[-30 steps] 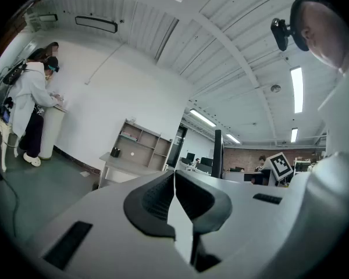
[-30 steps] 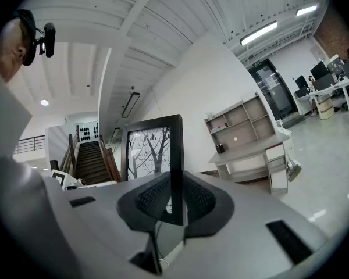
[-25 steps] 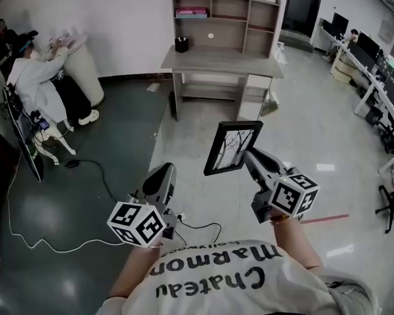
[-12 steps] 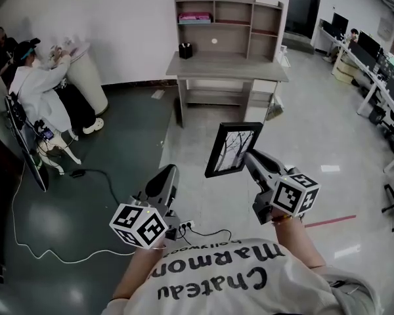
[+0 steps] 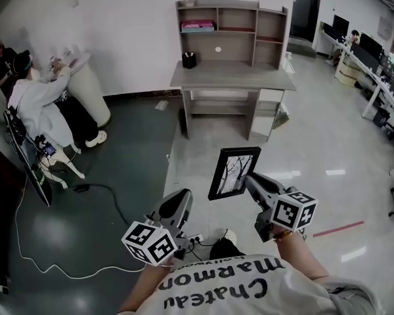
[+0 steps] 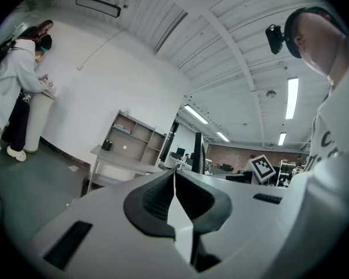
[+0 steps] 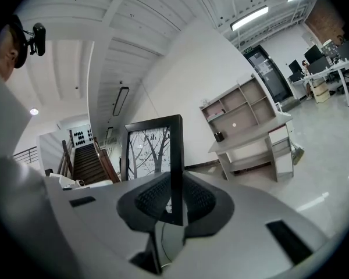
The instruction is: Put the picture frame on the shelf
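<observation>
The right gripper (image 5: 249,177) is closed on the picture frame (image 5: 234,172). The frame's right side bar is pinched between the two jaws near its lower end, as is seen plainly in the right gripper view. The frame is held upright in the air in front of the person, with its long axis vertical and its picture of bare trees turned toward the person. The left gripper (image 5: 181,199) is held lower at the left side, with its jaws together and nothing between them, so only the right one is concerned with the frame. The shelf (image 5: 234,26) lies straight ahead of the held frame and well apart from it, across a stretch of bare floor (image 5: 302,143), and it stands on a desk top (image 5: 233,76) against the wall. A pink thing (image 5: 197,26) is seen in its upper left compartment and a black cup (image 5: 189,60) on the desk top. The middle compartments appear free, so the frame probably has to be carried forward and upward, kept upright.
</observation>
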